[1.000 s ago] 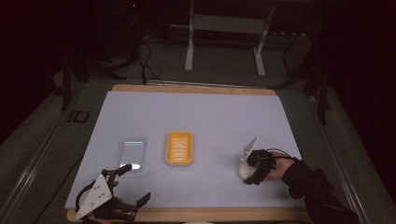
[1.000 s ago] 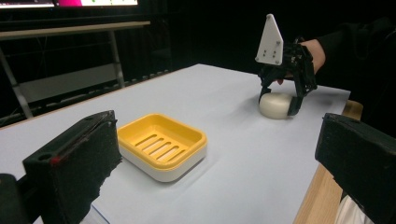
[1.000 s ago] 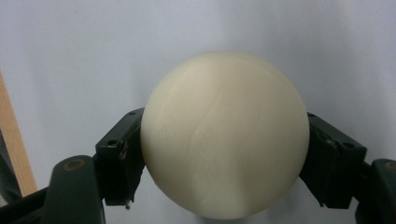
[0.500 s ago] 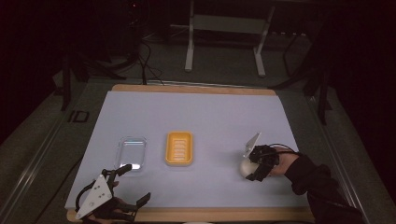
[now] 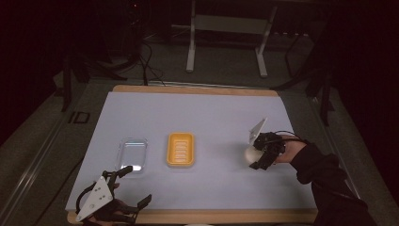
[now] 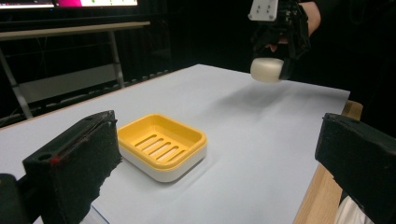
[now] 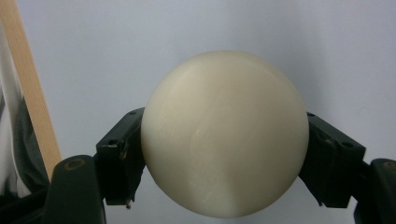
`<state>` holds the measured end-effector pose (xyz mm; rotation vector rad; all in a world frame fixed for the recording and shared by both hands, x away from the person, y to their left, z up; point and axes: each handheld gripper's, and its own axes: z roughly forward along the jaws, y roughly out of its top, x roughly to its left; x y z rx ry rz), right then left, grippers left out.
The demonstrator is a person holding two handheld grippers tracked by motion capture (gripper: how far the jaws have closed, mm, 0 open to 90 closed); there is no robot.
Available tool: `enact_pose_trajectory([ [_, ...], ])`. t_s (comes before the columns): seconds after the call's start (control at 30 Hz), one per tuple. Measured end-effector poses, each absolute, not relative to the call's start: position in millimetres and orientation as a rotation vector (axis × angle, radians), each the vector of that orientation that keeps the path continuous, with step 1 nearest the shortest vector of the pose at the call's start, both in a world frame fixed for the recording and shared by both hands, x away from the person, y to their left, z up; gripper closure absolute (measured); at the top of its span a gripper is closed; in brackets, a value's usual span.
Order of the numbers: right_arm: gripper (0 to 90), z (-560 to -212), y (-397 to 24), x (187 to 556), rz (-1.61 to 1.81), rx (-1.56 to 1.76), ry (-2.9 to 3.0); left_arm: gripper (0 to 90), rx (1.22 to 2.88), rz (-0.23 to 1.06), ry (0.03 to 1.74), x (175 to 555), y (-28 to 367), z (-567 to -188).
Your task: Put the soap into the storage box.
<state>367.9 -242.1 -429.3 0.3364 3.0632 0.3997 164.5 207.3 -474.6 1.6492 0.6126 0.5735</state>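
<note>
A rounded cream soap bar sits between the two black jaws of my right gripper, which is shut on it. In the high view the soap and right gripper hang a little above the right part of the table. The left gripper view shows the same soap held off the surface, with a faint shadow below it. A yellow slotted soap dish rests at the table's middle. My left gripper stands open near the front left edge, nothing between its jaws.
A clear plastic lid lies just left of the yellow dish. The pale blue table top has a wooden rim at front and back. A metal stand and cables sit on the floor beyond the far edge.
My right gripper has risen off the table with the soap bar in it. The left gripper has stayed where it was.
</note>
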Motion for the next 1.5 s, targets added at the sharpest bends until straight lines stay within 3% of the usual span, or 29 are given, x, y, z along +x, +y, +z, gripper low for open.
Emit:
enact_pose_trajectory([
  [0.7,25.0,-394.0,-199.1,386.1,0.429,0.157,3.026,0.1,1.651,0.567,0.612,164.7,207.3,-474.8],
  [1.5,25.0,-383.0,-147.7,392.5,0.472,-0.043,2.998,0.1,1.664,0.563,0.603,164.7,206.8,-474.9],
])
